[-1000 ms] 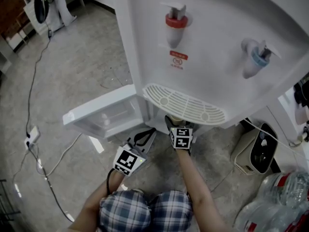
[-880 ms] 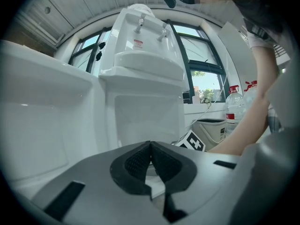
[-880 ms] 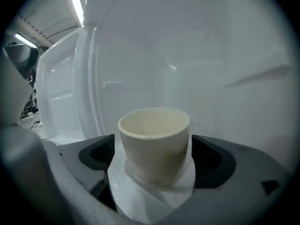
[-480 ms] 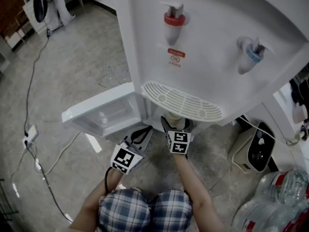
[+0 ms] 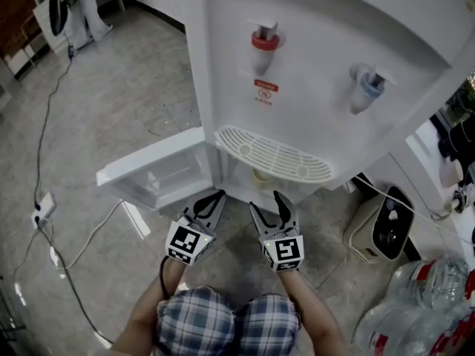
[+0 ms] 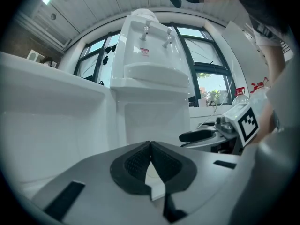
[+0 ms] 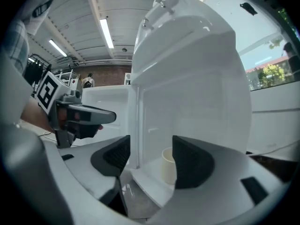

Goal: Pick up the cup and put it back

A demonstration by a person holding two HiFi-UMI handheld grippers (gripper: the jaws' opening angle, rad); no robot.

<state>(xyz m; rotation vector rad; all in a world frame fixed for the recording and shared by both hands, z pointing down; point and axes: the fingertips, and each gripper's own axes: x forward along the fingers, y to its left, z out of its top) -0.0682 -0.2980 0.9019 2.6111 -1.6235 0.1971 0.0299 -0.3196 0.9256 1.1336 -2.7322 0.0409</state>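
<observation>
A pale cup [image 5: 261, 175] stands upright on the shelf of the water dispenser's open lower cabinet, under the drip tray [image 5: 271, 154]. In the right gripper view the cup [image 7: 167, 165] shows beyond the jaws, partly hidden behind the right finger. My right gripper [image 5: 266, 205] is just outside the cabinet, apart from the cup; its jaws are closing and nothing is between them [image 7: 151, 149]. My left gripper [image 5: 213, 199] is to its left near the cabinet door, its jaws shut on nothing [image 6: 151, 146].
The white cabinet door [image 5: 152, 173] stands swung open to the left. Red tap [image 5: 264, 39] and blue tap [image 5: 367, 87] sit on the dispenser front. A small appliance [image 5: 382, 228] and water bottles [image 5: 415, 310] are at the right. A cable with a power strip [image 5: 41, 210] lies on the floor at the left.
My right gripper has drawn back out of the cabinet toward me, leaving the cup standing on the shelf. The left gripper has stayed about where it was.
</observation>
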